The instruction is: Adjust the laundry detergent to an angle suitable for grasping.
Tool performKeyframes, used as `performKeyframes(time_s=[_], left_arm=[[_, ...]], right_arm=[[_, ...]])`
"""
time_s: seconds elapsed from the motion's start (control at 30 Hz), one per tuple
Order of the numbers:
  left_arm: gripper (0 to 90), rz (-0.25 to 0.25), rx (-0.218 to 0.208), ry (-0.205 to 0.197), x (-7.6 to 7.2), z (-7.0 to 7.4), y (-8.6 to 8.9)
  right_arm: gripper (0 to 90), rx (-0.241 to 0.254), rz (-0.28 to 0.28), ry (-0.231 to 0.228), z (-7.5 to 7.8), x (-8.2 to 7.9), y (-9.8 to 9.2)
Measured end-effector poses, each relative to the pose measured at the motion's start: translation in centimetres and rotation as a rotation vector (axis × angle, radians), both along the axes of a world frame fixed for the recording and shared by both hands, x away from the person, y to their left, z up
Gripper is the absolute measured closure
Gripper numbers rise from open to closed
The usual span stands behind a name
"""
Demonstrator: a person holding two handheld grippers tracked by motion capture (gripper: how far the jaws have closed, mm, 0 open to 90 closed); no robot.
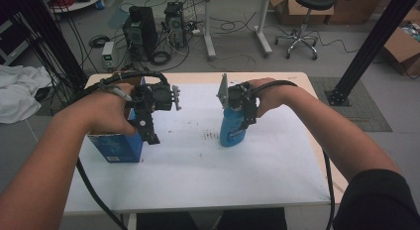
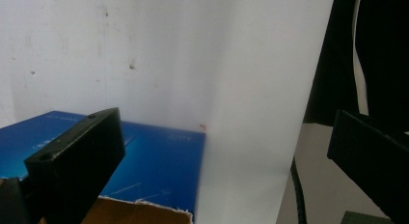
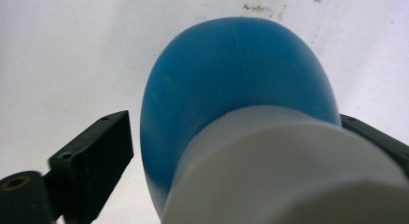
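Grasp step: right gripper [image 1: 237,122] brackets the upright blue bottle [image 1: 232,132] at table [image 1: 198,170] centre, jaws wide, left pad visibly clear; left gripper [image 1: 150,136] gapes above the blue box [image 1: 116,148]; next, squeeze squarely before lifting.

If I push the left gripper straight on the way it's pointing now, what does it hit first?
Most likely the blue box: the left gripper points down, its open jaws apart with nothing between them, and the box's top lies under its left jaw. The rest of the line ends on the white table. Depth is hard to judge.
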State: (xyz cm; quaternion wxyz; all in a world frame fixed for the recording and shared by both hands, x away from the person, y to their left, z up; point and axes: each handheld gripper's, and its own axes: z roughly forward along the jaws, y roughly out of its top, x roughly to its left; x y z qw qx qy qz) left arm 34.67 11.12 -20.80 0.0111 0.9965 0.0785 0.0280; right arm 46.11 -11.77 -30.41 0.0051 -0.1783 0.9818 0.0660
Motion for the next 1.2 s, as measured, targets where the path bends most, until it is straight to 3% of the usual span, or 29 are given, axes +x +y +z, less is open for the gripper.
performKeyframes(time_s=[0.3,1.07,1.2], left_arm=[[0.1,0.003,0.001,-0.002,0.02,-0.12,0.14],[0.2,0.012,0.011,-0.004,0.16,-0.51,0.25],[0.2,0.012,0.017,-0.005,0.2,-0.49,0.15]], right_arm=[[13.4,-0.022,-0.02,0.001,-0.1,0.21,-0.03],[24.8,0.002,-0.002,0.001,-0.01,0.14,-0.08],[31.2,-0.001,0.009,0.015,-0.01,0.15,-0.11]])
